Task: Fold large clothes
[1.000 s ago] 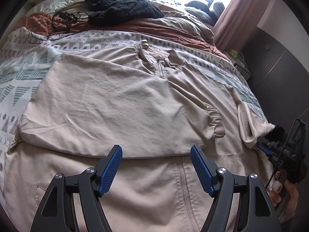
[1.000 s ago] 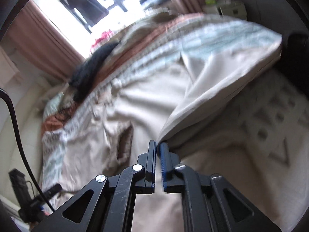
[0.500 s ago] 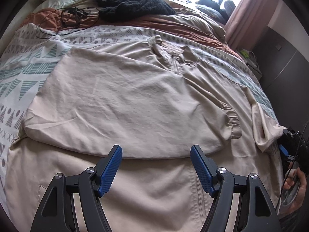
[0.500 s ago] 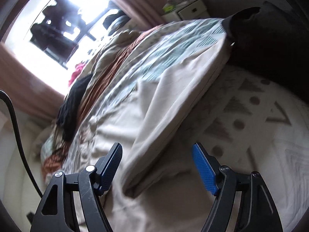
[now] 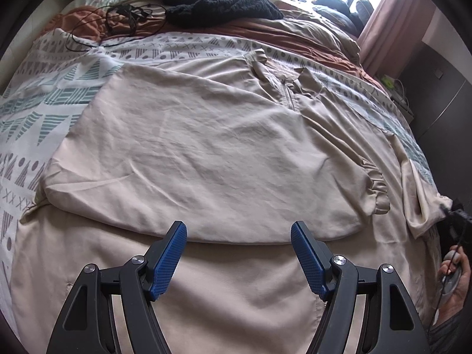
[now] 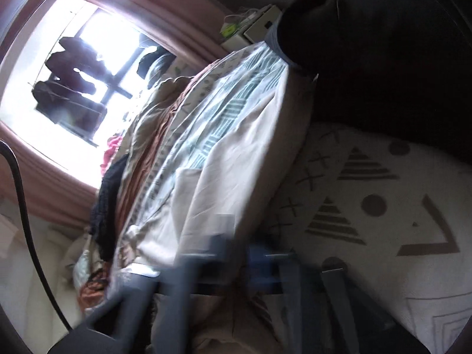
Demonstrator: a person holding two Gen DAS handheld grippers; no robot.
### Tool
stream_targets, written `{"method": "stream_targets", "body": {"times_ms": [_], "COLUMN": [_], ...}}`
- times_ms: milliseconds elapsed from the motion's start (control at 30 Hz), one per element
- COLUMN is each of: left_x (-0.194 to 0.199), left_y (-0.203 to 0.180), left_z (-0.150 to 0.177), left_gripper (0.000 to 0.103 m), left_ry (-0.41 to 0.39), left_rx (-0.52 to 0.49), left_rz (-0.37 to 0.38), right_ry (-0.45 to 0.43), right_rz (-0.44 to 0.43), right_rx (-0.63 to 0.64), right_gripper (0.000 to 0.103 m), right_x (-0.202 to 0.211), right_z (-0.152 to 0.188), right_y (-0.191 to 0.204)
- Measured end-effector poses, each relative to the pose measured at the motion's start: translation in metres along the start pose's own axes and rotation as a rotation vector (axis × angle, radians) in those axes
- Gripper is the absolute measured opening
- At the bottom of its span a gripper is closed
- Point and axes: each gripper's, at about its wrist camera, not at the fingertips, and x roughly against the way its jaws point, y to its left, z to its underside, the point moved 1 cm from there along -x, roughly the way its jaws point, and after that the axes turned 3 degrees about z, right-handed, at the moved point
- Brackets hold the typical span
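Note:
A large beige zip jacket (image 5: 206,147) lies spread on the bed, its left side folded across its front. My left gripper (image 5: 239,253) hovers open over the jacket's lower part, just below the folded edge, holding nothing. The right sleeve (image 5: 419,200) trails to the bed's right edge, where my right gripper (image 5: 455,215) meets its cuff, with a hand (image 5: 454,277) below it. In the right wrist view the gripper (image 6: 239,253) is blurred. Its jaws are closing together on the end of the sleeve (image 6: 224,183).
A black knit garment (image 5: 218,6) and tangled cables (image 5: 124,17) lie at the far end of the bed. The patterned bedcover (image 5: 44,94) shows on the left. A curtain (image 5: 389,20) and a dark cabinet (image 5: 436,94) stand at the right.
The right gripper opened wide around the sleeve's end, then came together on it, while rolling and shifting sideways. The left gripper sank slightly toward the jacket, still open.

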Motion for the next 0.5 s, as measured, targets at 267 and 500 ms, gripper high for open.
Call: {"method": "stream_targets", "body": {"times_ms": [267, 500], "left_x": [0.021, 0.043], "left_y": [0.007, 0.027], "left_z": [-0.007, -0.017], "left_gripper": [0.074, 0.074], "left_ry": [-0.032, -0.074], "left_rx": [0.01, 0.057], "left_rz": [0.028, 0.053], "right_ry": [-0.105, -0.126], "right_rz": [-0.161, -0.245], "right_rx": [0.147, 0.269], "right_gripper": [0.004, 0.004], "right_x": [0.067, 0.095], "right_z": [0.004, 0.033], "right_y": [0.084, 0.154]}}
